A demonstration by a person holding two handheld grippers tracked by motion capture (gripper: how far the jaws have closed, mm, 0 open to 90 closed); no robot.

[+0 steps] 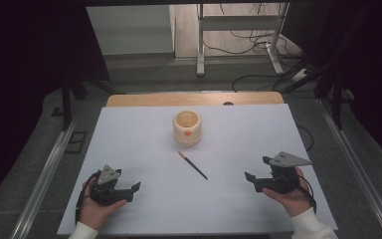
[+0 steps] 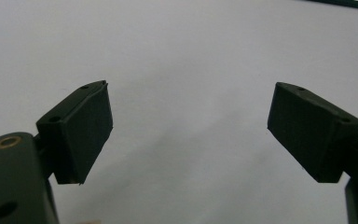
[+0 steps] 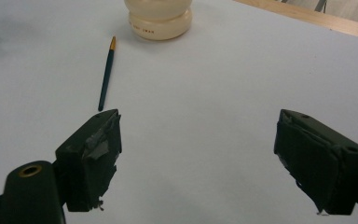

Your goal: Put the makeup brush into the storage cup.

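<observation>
High view: paintbrush (image 1: 193,165) lies mid-worktop (image 1: 129,144), well apart from both claws, just before a cream pot (image 1: 187,127). Left claw (image 1: 131,190) and right claw (image 1: 254,179) both released, holding nothing. Right gripper view resolves the brush's ochre tip (image 3: 113,43) pointing potward.

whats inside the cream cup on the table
From the high view the cream cup looks empty: pale inner wall, nothing sticking out. Its bottom is hidden by the rim. The pencil lies on the table beside it, not in it.
</observation>
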